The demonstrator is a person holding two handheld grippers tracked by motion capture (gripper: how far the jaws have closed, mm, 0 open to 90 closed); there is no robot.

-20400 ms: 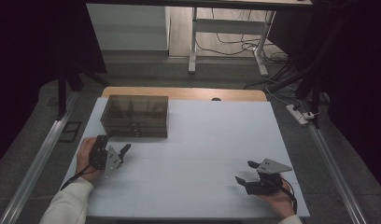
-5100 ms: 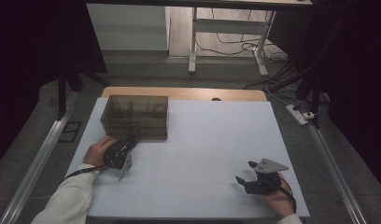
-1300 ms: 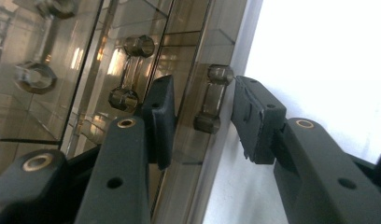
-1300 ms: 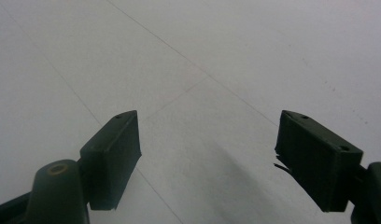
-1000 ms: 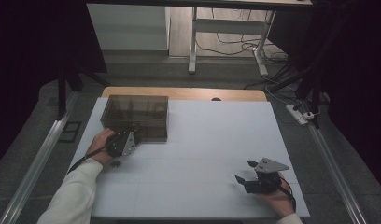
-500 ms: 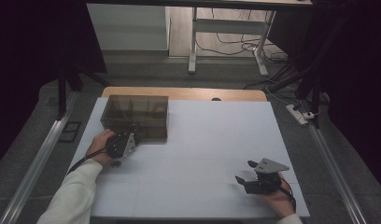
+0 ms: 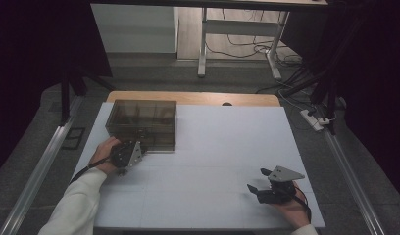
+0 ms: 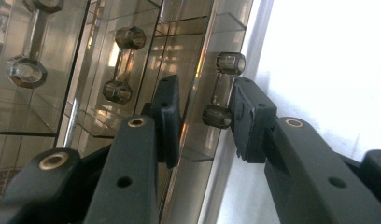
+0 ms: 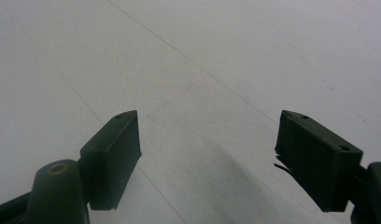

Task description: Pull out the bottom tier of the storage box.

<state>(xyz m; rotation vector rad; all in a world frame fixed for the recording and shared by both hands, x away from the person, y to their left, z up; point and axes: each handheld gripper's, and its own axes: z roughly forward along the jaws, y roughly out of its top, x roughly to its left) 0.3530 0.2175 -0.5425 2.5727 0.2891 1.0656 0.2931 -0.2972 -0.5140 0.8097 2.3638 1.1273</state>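
Left gripper view puts my left gripper (image 8: pixel 205 123) right at the front face of the smoked acrylic drawer box (image 8: pixel 109 93), jaws partly parted around the nearest drawer handle (image 8: pixel 222 89): one pad sits just beside or touching the handle's lower knob at about 3 o'clock of it, the other stands clear at 9 o'clock, against the drawer front. I judge nothing is clamped yet. The risk I see is a lopsided bite; if I close from here the free pad may skid on the glossy front, or the handle may slip out from the pad's edge, and a pull at an angle could drag the whole light box across the table instead of sliding the drawer. The handle is a short translucent grey bar with a faceted knob at each end; two more like it (image 8: pixel 123 65) sit farther along. From the high view the box (image 7: pixel 141 123) lies at 11 o'clock of the white table (image 7: pixel 222 147), with my left gripper (image 7: pixel 137 148) at its near edge. My right gripper (image 7: pixel 257 188) rests at 5 o'clock, jaws wide and empty.
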